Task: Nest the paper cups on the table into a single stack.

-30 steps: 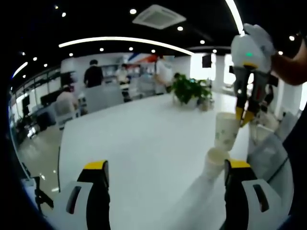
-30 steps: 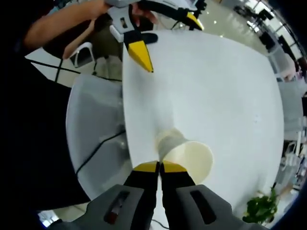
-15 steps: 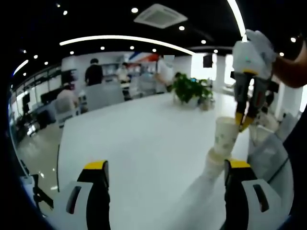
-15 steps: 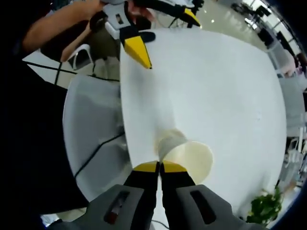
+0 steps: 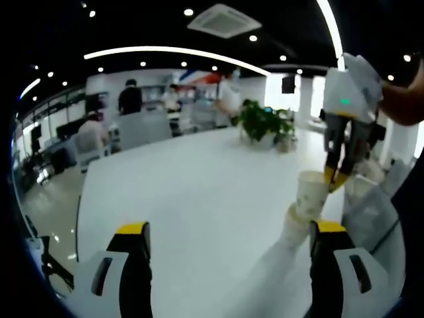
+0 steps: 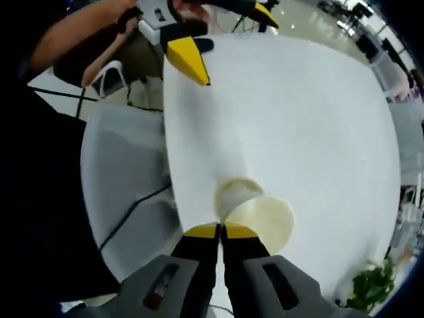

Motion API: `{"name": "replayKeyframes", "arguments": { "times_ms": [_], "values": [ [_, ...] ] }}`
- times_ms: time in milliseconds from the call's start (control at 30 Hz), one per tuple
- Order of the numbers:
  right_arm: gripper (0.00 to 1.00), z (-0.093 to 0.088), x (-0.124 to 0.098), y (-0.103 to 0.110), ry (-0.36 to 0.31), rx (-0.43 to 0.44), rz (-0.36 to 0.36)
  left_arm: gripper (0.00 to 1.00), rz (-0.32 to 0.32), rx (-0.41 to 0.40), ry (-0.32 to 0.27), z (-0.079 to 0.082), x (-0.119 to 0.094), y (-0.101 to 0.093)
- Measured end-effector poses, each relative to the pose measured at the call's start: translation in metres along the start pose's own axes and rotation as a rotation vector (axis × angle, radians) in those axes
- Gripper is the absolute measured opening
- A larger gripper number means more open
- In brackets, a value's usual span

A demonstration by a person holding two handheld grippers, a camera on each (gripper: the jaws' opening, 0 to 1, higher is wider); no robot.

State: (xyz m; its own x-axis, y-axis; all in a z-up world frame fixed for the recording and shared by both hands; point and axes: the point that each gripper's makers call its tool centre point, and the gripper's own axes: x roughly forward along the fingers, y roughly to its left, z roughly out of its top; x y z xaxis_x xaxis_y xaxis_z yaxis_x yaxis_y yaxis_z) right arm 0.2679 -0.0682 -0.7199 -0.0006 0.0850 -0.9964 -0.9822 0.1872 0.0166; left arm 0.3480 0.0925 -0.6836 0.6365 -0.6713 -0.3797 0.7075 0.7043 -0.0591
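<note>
**Upper cup poised over the lower one**

Caught mid-nesting. Right gripper (image 6: 221, 230), jaws pinched together on the rim of a paper cup (image 6: 265, 222), held above a second cup (image 5: 298, 222) standing near the table (image 5: 199, 192) edge. Left gripper (image 5: 228, 232) jaws wide apart, holding nothing (second cup just beside its right jaw). Next, by judgement: lined up squarely, lowered in, then released

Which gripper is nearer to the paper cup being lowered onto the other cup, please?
The right gripper. Its jaws are shut on the rim of the upper paper cup, over the lower cup. The left gripper hangs open, well apart, beyond the white table.
</note>
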Motion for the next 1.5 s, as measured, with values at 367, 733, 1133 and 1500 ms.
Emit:
{"name": "replayKeyframes", "arguments": {
  "times_ms": [367, 733, 1133, 1500],
  "values": [
    [0.00, 0.002, 0.024, 0.002, -0.001, 0.009, 0.013, 0.97, -0.003, -0.008, 0.010, -0.006, 0.001, -0.002],
    [0.00, -0.002, 0.043, -0.002, -0.006, 0.018, 0.007, 0.96, 0.000, -0.008, 0.010, -0.009, 0.000, -0.001],
    [0.00, -0.006, 0.054, 0.001, 0.013, 0.006, 0.006, 0.95, 0.001, -0.009, 0.016, -0.011, 0.000, -0.002],
    [0.01, -0.008, 0.055, -0.002, 0.002, -0.023, -0.009, 0.95, -0.018, 0.006, 0.031, -0.014, 0.002, -0.007]
  ]
}}
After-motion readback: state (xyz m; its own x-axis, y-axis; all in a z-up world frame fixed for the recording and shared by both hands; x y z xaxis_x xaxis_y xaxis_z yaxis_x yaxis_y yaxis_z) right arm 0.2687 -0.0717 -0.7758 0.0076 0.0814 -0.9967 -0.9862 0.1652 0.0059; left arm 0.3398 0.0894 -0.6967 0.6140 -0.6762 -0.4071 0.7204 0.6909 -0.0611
